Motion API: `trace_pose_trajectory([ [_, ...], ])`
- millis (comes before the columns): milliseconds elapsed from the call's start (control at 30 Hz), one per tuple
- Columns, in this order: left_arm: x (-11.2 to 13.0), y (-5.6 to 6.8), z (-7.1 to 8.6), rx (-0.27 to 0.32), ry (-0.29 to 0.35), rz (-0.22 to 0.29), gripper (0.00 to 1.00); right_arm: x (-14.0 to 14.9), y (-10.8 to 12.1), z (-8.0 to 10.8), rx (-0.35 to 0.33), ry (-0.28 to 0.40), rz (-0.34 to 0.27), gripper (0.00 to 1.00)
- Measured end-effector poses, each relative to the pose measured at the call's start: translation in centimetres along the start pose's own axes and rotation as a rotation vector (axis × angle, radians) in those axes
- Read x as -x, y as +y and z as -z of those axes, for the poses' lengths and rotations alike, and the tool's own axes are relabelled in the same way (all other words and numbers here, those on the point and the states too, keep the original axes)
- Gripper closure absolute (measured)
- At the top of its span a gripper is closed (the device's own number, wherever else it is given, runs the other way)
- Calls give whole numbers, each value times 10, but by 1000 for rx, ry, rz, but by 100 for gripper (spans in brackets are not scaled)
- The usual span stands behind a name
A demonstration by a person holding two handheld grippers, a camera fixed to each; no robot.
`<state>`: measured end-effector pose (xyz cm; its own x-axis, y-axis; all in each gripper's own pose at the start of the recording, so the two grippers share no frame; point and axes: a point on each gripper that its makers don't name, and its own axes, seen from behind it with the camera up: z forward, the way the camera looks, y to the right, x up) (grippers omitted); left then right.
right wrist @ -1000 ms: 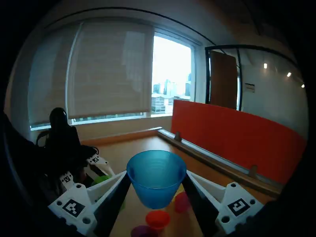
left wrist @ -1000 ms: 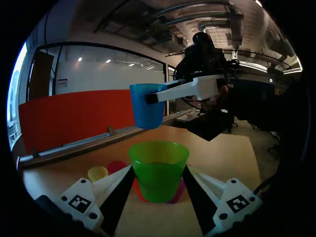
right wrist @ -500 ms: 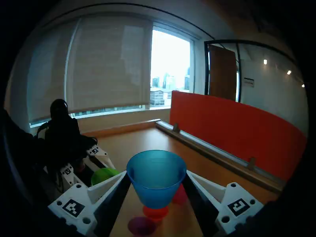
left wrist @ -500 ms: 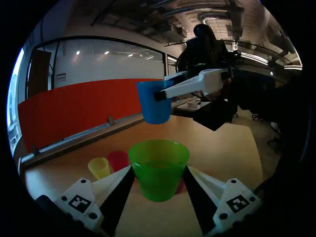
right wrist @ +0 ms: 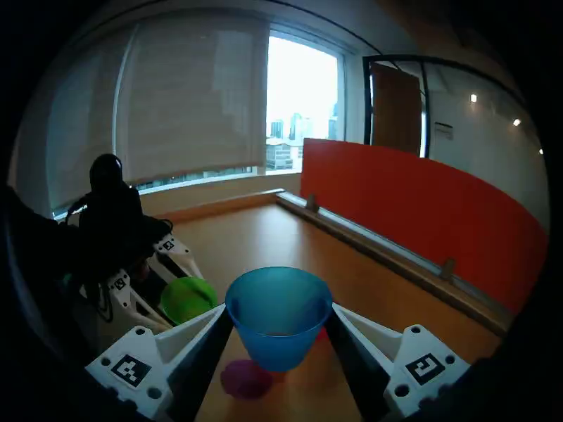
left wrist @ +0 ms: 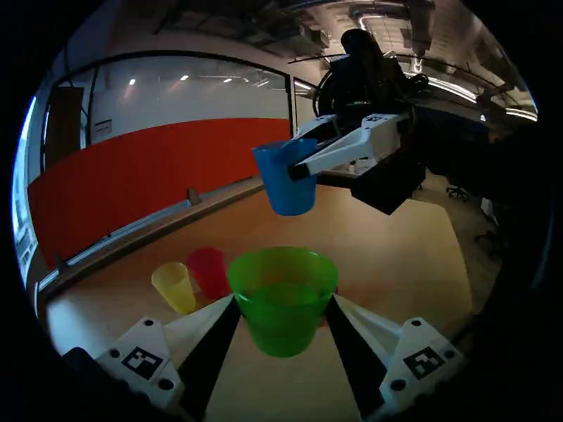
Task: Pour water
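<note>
In the left gripper view, the left gripper (left wrist: 281,304) is clenched on a green cup (left wrist: 282,330), one finger pressing each side, above the wooden table (left wrist: 401,260). Bare tabletop runs ahead and to the right as far as the table's edge; an orange divider (left wrist: 141,176) borders the left side. Four cups can be counted: green, a yellow cup (left wrist: 174,285), a red cup (left wrist: 208,271) just beside it, and a blue cup (left wrist: 285,179) grasped by the right gripper (left wrist: 294,160), slightly tilted, higher than the green one and apart from it. In the right gripper view, the right gripper's fingers pinch the blue cup from both sides; a purple cup (right wrist: 245,378) stands below it, the green cup is at the left, and open table stretches toward the window.
</note>
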<state>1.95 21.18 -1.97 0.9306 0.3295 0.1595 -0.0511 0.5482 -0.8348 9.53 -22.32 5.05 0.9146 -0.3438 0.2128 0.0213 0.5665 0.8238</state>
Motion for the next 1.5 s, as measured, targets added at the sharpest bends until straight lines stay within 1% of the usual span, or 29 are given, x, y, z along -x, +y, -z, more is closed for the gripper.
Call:
trace_pose_trajectory([
  [367,23,2,-8,14,-72,-1,19,36,11,1,4,-69,-22,10],
  [567,34,0,-10,17,-105,-3,19,56,14,-2,-3,-107,-18,10],
  [767,42,2,-12,28,-129,-2,19,70,19,-3,-2,-133,-13,10],
  [967,51,6,-14,42,-157,-15,19,84,25,-2,4,-155,-13,10],
  [1367,68,8,-19,60,-200,-2,19,120,29,-4,-3,-230,-11,10],
  [1500,75,8,-20,64,-222,0,19,131,31,-4,-2,-249,-19,10],
])
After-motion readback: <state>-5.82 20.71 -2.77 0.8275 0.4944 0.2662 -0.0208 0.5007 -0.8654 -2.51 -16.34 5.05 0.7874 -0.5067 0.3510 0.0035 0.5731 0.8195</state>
